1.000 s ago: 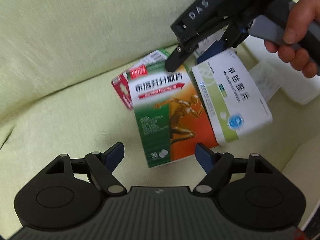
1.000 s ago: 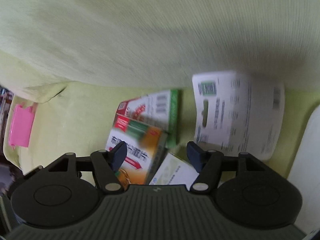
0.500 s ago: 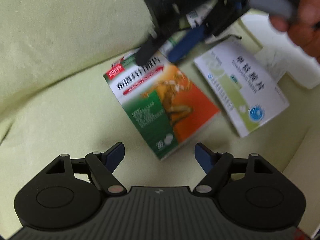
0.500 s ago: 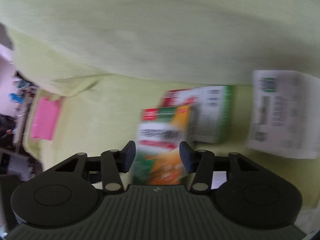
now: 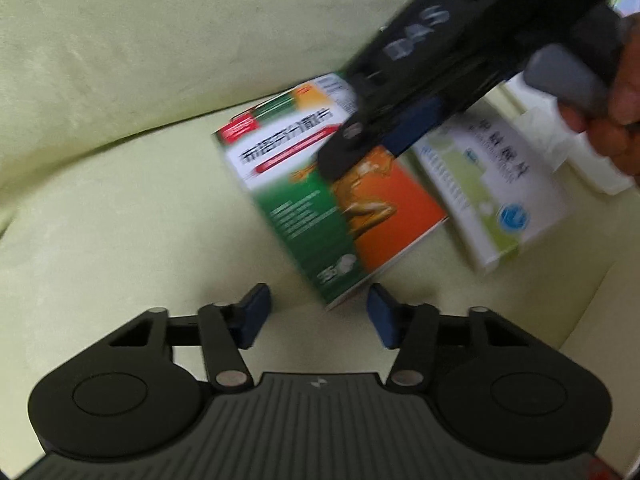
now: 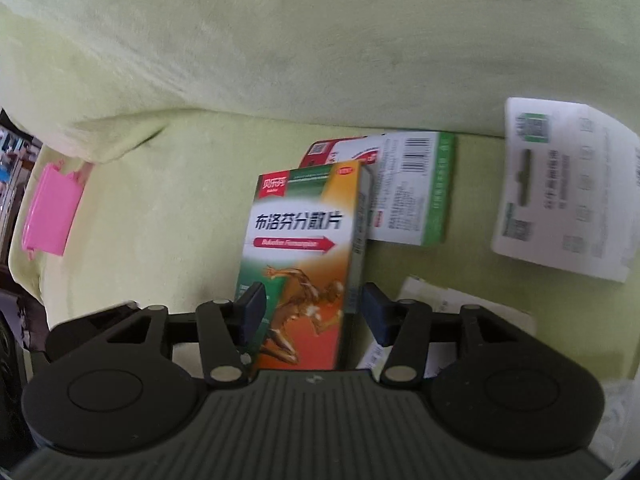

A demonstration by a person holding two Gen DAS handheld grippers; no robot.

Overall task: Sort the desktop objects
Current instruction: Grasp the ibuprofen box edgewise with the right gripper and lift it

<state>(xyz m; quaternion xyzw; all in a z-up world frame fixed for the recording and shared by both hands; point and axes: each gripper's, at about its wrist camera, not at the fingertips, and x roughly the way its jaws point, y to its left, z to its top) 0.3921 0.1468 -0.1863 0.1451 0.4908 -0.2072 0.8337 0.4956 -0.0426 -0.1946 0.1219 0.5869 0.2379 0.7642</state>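
Observation:
A green and orange medicine box (image 6: 304, 248) stands between the fingers of my right gripper (image 6: 310, 312), which is shut on its sides. In the left wrist view the same box (image 5: 320, 216) is tilted off the yellow-green cushion (image 5: 120, 208), with the right gripper (image 5: 376, 144) clamped on its far end and a hand (image 5: 612, 120) on the handle. My left gripper (image 5: 318, 312) is open, and the box's near corner hangs just in front of its fingertips without touching them. A white and green box (image 5: 492, 188) lies to the right.
A red, white and green box with a barcode (image 6: 408, 188) lies behind the held box. A white printed card (image 6: 560, 188) lies at the right, white paper (image 6: 440, 308) below it. A pink object (image 6: 52, 208) sits at the cushion's left edge. The backrest (image 6: 320, 40) rises behind.
My right gripper closed on the green and orange box and tipped it up off the cushion, uncovering the barcode box behind. The left gripper stayed open.

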